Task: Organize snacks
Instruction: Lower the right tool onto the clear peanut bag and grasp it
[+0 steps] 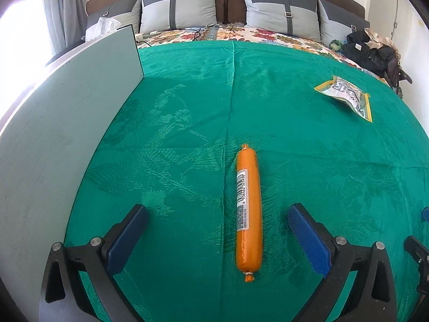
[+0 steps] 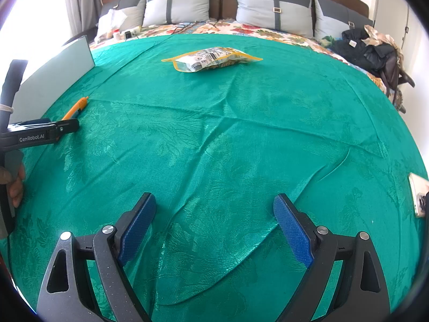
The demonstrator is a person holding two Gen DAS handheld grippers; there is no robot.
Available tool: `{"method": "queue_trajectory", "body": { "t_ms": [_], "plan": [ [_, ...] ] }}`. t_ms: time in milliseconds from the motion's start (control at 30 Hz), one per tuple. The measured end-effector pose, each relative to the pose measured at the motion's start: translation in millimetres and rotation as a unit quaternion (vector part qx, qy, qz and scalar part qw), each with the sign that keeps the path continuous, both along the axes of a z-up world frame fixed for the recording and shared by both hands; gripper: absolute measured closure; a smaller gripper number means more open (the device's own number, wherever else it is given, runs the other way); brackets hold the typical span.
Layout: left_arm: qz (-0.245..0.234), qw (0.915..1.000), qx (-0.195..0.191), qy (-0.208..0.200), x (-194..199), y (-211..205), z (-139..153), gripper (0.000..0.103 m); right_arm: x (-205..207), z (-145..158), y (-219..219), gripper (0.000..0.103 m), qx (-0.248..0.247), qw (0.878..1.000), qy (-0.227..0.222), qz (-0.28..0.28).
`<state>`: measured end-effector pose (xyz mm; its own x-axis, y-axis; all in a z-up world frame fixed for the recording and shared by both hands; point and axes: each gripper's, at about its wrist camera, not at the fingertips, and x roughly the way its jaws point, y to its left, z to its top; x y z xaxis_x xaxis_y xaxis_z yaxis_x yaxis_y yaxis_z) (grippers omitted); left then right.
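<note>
An orange sausage stick [image 1: 248, 209] with a barcode label lies lengthwise on the green cloth [image 1: 308, 139], between the wide-apart blue pads of my left gripper [image 1: 217, 216]; neither pad touches it. The gripper is open. A yellow-edged snack pouch [image 1: 346, 96] lies flat at the far right of the left wrist view. In the right wrist view the same pouch [image 2: 211, 59] lies far ahead in the middle, and the sausage [image 2: 76, 107] shows at the left behind the left gripper's body [image 2: 40, 132]. My right gripper [image 2: 214, 222] is open over bare cloth with nothing between its fingers.
A pale grey board [image 1: 53, 134] stands upright along the cloth's left side. Grey pillows [image 1: 182, 5] line the headboard beyond a floral sheet. Dark bags and clothes [image 1: 372, 51] are heaped at the far right. A phone [image 2: 418, 198] lies at the right edge. A hand [image 2: 14, 185] holds the left gripper.
</note>
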<state>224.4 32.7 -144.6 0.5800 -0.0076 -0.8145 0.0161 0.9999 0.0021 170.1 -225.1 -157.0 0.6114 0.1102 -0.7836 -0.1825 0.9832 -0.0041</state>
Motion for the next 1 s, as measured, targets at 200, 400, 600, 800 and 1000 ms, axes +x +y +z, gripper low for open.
{"method": "queue_trajectory", "body": {
  "t_ms": [200, 400, 600, 800, 1000],
  "plan": [
    [0.000, 1.0000, -0.003, 0.000, 0.1, 0.5, 0.0, 0.000, -0.2, 0.0, -0.3, 0.011, 0.000, 1.000, 0.000, 0.000],
    [0.000, 1.0000, -0.003, 0.000, 0.1, 0.0, -0.1, 0.000, 0.0, 0.0, -0.3, 0.011, 0.002, 1.000, 0.000, 0.000],
    [0.000, 1.0000, -0.003, 0.000, 0.0, 0.0, -0.2, 0.000, 32.2, 10.6, -3.1, 0.013, 0.030, 0.998, 0.038, -0.038],
    [0.000, 1.0000, -0.003, 0.000, 0.0, 0.1, -0.2, 0.000, 144.8, 49.3, 9.0, 0.013, 0.111, 0.987, 0.030, -0.109],
    [0.000, 1.0000, -0.003, 0.000, -0.2, 0.2, -0.1, 0.000, 247.7, 19.1, 18.2, 0.013, 0.166, 0.943, 0.132, -0.255]
  ]
}}
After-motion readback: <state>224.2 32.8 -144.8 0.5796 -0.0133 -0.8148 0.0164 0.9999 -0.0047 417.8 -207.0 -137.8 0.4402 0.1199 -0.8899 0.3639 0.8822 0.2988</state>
